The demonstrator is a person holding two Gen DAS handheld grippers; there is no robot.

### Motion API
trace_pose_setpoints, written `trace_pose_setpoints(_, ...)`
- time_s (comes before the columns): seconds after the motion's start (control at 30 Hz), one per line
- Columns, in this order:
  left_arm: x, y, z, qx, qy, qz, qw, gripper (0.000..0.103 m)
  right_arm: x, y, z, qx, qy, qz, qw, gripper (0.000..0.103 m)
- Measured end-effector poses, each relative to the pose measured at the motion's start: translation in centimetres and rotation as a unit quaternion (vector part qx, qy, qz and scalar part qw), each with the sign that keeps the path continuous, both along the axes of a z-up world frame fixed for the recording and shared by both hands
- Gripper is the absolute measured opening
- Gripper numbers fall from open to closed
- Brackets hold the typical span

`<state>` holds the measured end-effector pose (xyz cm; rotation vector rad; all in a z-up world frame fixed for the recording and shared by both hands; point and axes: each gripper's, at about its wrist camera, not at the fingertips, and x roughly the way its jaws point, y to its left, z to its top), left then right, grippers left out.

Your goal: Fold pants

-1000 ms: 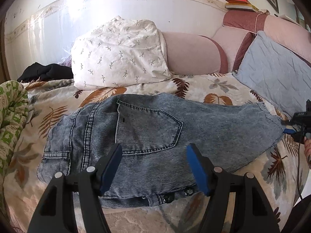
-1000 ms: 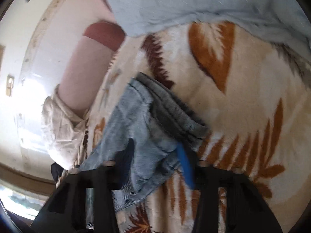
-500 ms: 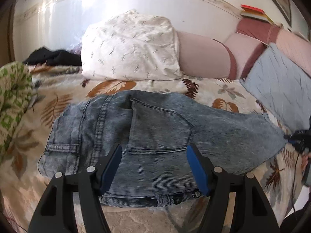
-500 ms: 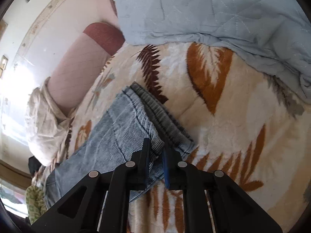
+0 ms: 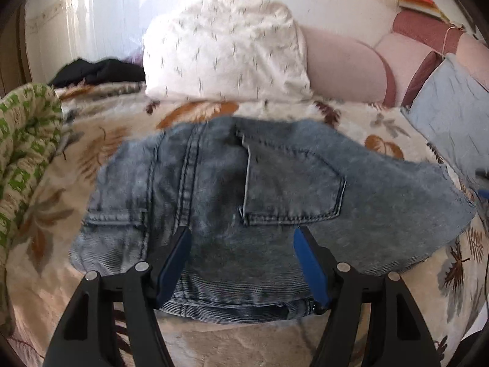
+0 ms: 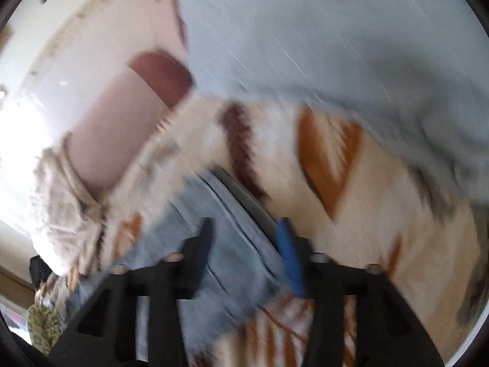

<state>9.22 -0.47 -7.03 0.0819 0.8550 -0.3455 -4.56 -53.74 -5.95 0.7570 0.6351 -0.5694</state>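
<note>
Lying flat on the leaf-print blanket (image 5: 91,159), faded blue jeans (image 5: 232,195), back pocket up.

A bedroom in a home: a bed (image 5: 101,140) under a leaf-patterned blanket, a white sprigged pillow (image 5: 226,52) and pink bolsters (image 5: 345,67) against the far wall, a pale blue quilted cushion (image 5: 452,113) at the right, books (image 5: 418,0) on the far right ledge.
</note>
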Motion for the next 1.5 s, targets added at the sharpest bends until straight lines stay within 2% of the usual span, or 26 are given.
trace_pose_setpoints(0.1,0.1,-0.3,-0.8,0.018,0.005,-0.007,0.9998,0.072,3.2,-0.9,1.0,-0.004,-0.015,0.028,0.999,0.055)
trace_pose_setpoints(0.13,0.2,-0.4,-0.9,0.02,0.004,-0.008,0.9998,0.072,5.0,-1.3,0.8,0.002,-0.014,0.059,0.998,0.055)
trace_pose_setpoints(0.23,0.2,-0.5,-0.9,0.017,0.004,-0.012,0.9998,0.072,8.9,-2.1,-0.7,0.003,0.033,0.086,0.996,0.047)
trace_pose_setpoints(0.3,0.4,-0.6,-1.1,0.019,0.005,-0.014,0.9997,0.072,10.9,-2.6,-1.7,0.002,0.054,0.1,0.994,0.036)
trace_pose_setpoints(0.33,0.5,-0.7,-1.2,0.02,0.006,-0.015,0.9997,0.072,11.7,-2.8,-2.1,-0.004,0.067,0.103,0.992,0.036)
trace_pose_setpoints(0.4,0.7,-0.6,-1.3,0.019,0.009,-0.015,0.9997,0.072,12.6,-2.8,-2.8,-0.008,0.085,0.111,0.99,0.036)
trace_pose_setpoints(0.53,0.8,-0.6,-1.4,0.016,0.011,-0.016,0.9997,0.072,14.1,-2.4,-4.2,-0.03,0.136,0.125,0.982,0.023)
trace_pose_setpoints(0.6,0.8,-0.6,-1.4,0.016,0.011,-0.016,0.9997,0.072,14.5,-2.1,-4.4,-0.05,0.156,0.136,0.977,0.017)
trace_pose_setpoints(0.7,0.8,-0.5,-1.4,0.014,0.011,-0.015,0.9997,0.072,14.5,-1.9,-4.1,-0.066,0.176,0.14,0.972,0.014)
trace_pose_setpoints(0.83,0.7,-0.5,-1.3,0.011,0.009,-0.013,0.9998,0.072,15.5,-1.6,-4.3,-0.097,0.192,0.133,0.968,0.013)
trace_pose_setpoints(0.97,0.5,-0.5,-1.2,0.01,0.008,-0.017,0.9998,0.072,16.1,-1.3,-4.9,-0.123,0.19,0.105,0.968,0.013)
trace_pose_setpoints(1.07,0.5,-0.4,-1.3,0.012,0.012,-0.017,0.9997,0.072,16.0,-1.0,-4.7,-0.124,0.19,0.095,0.969,0.015)
trace_pose_setpoints(1.13,0.5,-0.3,-1.2,0.008,0.013,-0.016,0.9998,0.072,15.1,-0.4,-3.7,-0.138,0.186,0.098,0.968,0.02)
trace_pose_setpoints(1.17,0.4,-0.3,-1.2,0.007,0.014,-0.015,0.9998,0.072,14.1,0.3,-2.6,-0.152,0.177,0.096,0.968,0.03)
trace_pose_setpoints(1.2,0.4,-0.4,-1.2,0.007,0.015,-0.014,0.9998,0.072,13.1,0.9,-1.7,-0.158,0.158,0.099,0.97,0.034)
trace_pose_setpoints(1.27,0.3,-0.4,-1.3,0.009,0.015,-0.013,0.9998,0.072,11.3,2.8,-0.2,-0.164,0.118,0.126,0.971,0.034)
trace_pose_setpoints(1.37,0.2,-0.5,-1.3,0.014,0.011,-0.013,0.9998,0.072,10.1,6.3,-0.6,-0.148,0.117,0.205,0.961,0.034)
trace_pose_setpoints(1.43,0.1,-0.5,-1.4,0.014,0.011,-0.013,0.9998,0.072,9.3,8.0,-2.3,-0.14,0.143,0.222,0.954,0.033)
trace_pose_setpoints(1.5,0.1,-0.5,-1.7,0.019,0.014,-0.013,0.9996,0.072,8.5,8.3,-3.8,-0.145,0.172,0.216,0.95,0.031)
